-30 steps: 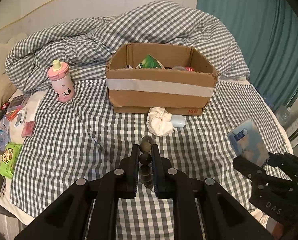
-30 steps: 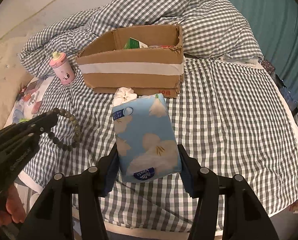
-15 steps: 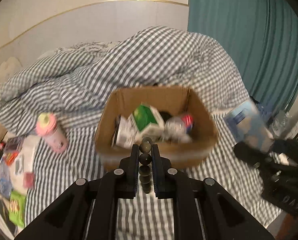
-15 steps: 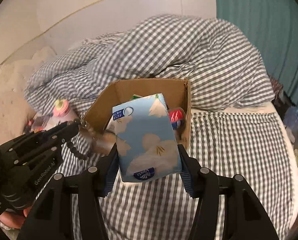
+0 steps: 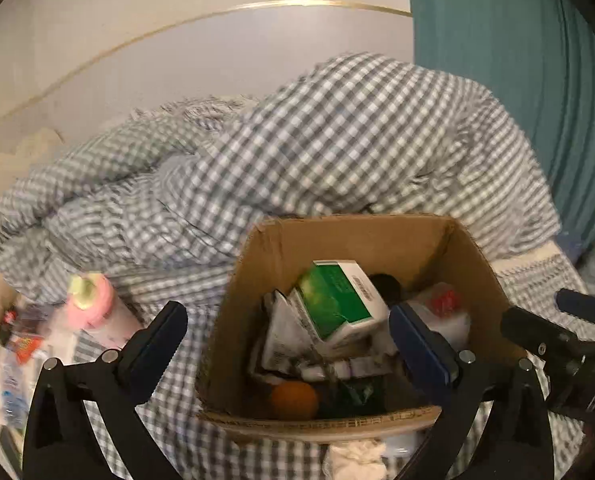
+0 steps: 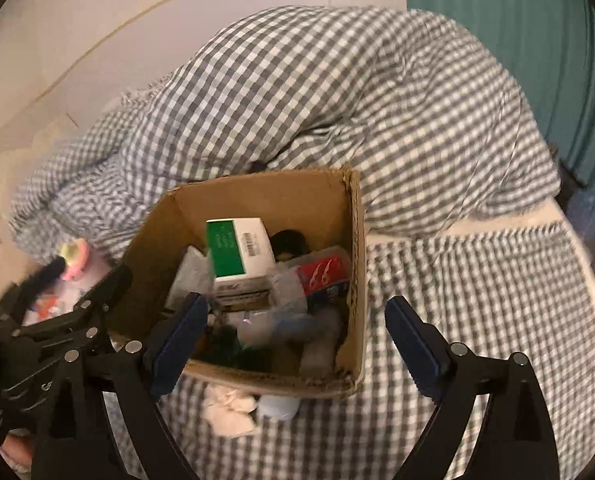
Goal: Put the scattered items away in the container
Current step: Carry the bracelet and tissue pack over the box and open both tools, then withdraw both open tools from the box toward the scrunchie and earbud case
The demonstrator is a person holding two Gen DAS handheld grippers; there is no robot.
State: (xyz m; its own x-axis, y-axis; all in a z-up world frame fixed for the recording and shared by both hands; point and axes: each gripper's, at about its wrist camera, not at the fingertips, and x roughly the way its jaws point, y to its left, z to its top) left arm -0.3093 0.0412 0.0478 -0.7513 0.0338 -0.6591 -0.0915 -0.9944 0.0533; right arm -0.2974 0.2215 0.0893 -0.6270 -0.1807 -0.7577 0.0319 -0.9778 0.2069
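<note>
A: Can any writing be made out on the green-and-white cardboard carton lying in the open brown cardboard box?

B: Only a barcode on its white end flap, with digits too small to read. The green face carries pale lines of print, too blurred to make out.

A: And the red-labelled clear plastic package beside it?

B: White swirl marks on the red label, no letters I can tell.

A: From the left wrist view?

B: The same carton shows its barcode again, unreadable. Nothing else carries legible text.
</note>
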